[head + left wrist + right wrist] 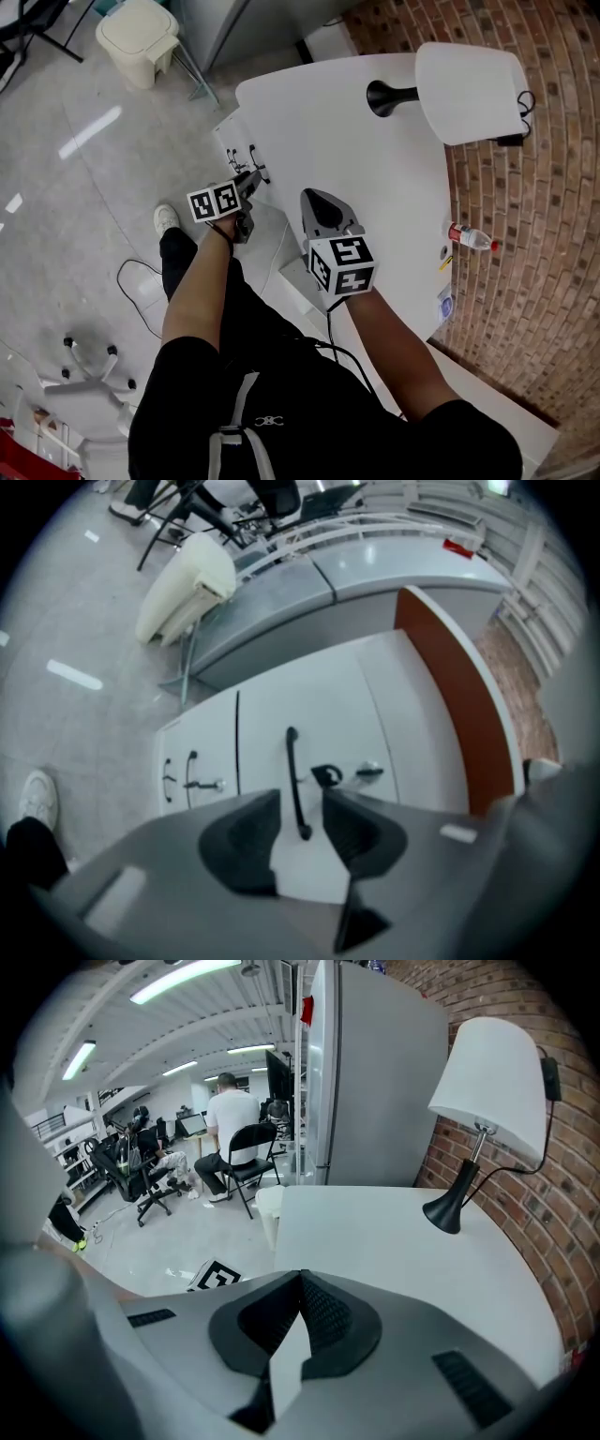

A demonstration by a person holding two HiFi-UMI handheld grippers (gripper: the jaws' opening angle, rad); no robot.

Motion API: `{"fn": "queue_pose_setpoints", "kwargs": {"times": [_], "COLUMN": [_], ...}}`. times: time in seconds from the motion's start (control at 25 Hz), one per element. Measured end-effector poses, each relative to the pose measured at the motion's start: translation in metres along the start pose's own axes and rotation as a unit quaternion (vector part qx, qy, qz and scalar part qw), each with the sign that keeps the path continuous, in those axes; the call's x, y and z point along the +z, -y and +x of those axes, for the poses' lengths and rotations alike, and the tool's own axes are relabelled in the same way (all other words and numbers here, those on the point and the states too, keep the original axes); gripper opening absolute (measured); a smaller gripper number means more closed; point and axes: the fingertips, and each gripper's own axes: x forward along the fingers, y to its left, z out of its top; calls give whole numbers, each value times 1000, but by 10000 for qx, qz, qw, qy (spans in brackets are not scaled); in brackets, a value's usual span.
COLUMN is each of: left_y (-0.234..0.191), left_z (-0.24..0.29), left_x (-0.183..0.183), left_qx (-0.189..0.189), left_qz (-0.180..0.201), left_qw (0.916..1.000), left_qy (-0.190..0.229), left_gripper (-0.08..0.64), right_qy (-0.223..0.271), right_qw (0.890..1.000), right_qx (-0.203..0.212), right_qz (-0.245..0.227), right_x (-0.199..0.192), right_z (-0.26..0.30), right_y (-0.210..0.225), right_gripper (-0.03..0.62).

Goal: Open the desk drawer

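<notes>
The white desk [356, 150] has white drawer fronts [319, 714] on its side. One front carries a slim black handle [292, 771], with a black key tag [326, 776] and a lock [370, 772] beside it. My left gripper [300, 829] is open. The handle's near end lies in the gap between its two dark pads [242, 841], which stand clear of it. In the head view the left gripper [251, 183] sits at the desk's side by the handles. My right gripper [323, 202] hovers over the desktop, shut [302, 1281] with nothing in it.
A lamp [469, 89] with a white shade stands at the desk's far end, and a small bottle [472, 237] lies by the brick wall. A cream waste bin [139, 37] and a chair base [89, 361] stand on the grey floor. A neighbouring front has its own handle [192, 778].
</notes>
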Motion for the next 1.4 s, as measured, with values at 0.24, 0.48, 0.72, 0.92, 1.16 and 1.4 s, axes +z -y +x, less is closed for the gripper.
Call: {"fn": "queue_pose_setpoints", "kwargs": {"times": [0.24,0.48,0.72,0.92,1.16,1.4], "left_y": [-12,-6,-4,-6,-15,-26], "left_z": [18,28,27,20,-1,-27], "left_x": [-6,-5,-5,-5,-2,1], "left_qx": [25,-134,-420,-310,-184,-29], "left_qz": [-223,-269,-680,-599,-561,-474], "left_qw": [9997,9995,9968,9976,9980,9986], "left_qy": [-102,-97,-84,-172,-214,-216], "left_gripper": [122,21,11,11,11,11], "right_qy": [-35,-118,-169,-121,-102,-99], "right_qw": [9998,9999,9998,9999,9999,9998], "right_qx": [-4,-32,-80,-33,59,184], "right_qz": [-172,-106,-62,-52,-72,-34], "right_x": [-5,-11,-13,-8,-4,-3], "right_z": [3,4,5,6,9,15], "right_y": [-4,2,5,1,-5,-12], "right_gripper": [-2,-2,-2,-2,-2,-2]}}
